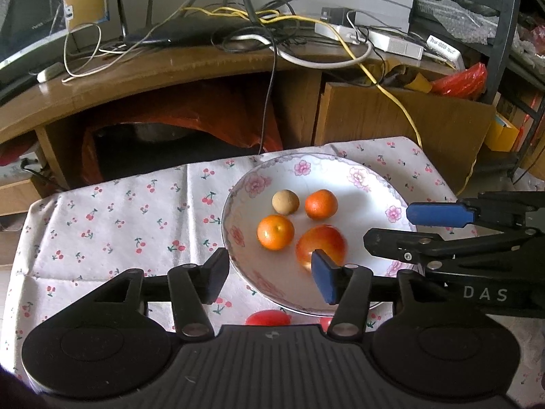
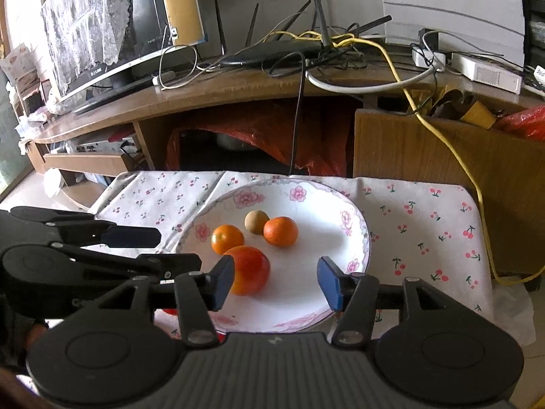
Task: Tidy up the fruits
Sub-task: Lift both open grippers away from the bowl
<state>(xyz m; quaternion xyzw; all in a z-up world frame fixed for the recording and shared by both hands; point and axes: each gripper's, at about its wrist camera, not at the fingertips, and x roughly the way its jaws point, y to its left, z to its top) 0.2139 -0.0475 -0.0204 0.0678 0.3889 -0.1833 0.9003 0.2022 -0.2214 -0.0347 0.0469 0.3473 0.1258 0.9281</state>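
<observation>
While both tools hover over the cherry-print cloth [image 1: 112, 218], the left gripper [image 1: 272, 272] stands released with nothing between its pads, straddling the near rim of the flowered plate [image 1: 374, 184]. On that plate lie an orange [image 1: 275, 232], a small brown fruit [image 1: 285, 201], a second orange [image 1: 321, 204] and a red-orange tomato [image 1: 322, 243] nearest the tools. Further right, the right gripper [image 2: 276, 279] is likewise released over the plate, empty.

Four fruits [image 2: 247, 269] (apple, two oranges, small tan one) on floral plate [image 2: 351, 238]
</observation>
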